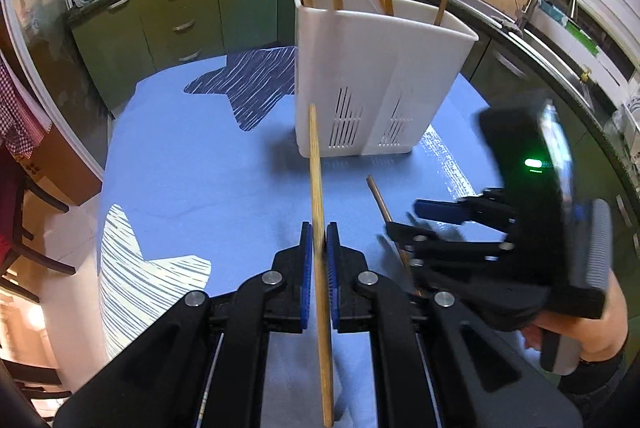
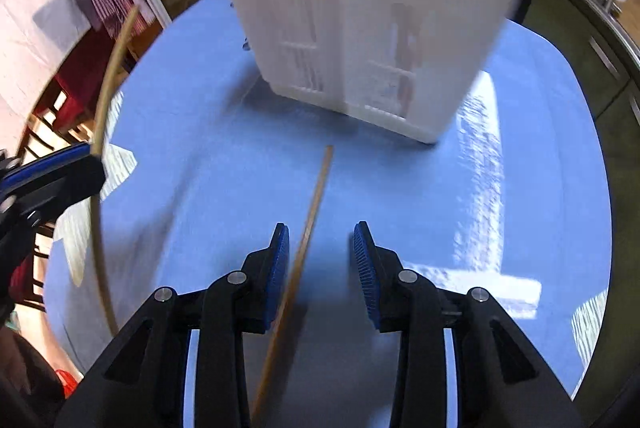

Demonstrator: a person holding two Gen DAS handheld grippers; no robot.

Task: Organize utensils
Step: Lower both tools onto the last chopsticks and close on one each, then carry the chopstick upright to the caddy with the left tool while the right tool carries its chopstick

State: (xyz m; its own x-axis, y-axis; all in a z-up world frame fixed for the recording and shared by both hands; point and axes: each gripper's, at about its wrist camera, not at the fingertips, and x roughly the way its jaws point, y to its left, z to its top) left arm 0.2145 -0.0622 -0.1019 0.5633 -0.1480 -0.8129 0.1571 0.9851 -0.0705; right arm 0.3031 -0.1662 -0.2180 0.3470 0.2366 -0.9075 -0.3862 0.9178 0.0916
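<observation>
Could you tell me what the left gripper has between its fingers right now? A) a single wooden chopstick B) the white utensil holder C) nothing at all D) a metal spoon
A: in the left wrist view, the left gripper has its blue fingers pressed on a single wooden chopstick.

Left gripper (image 1: 319, 248) clamped tight, angled downward; right gripper (image 2: 320, 260) beside it, jaws apart.
</observation>
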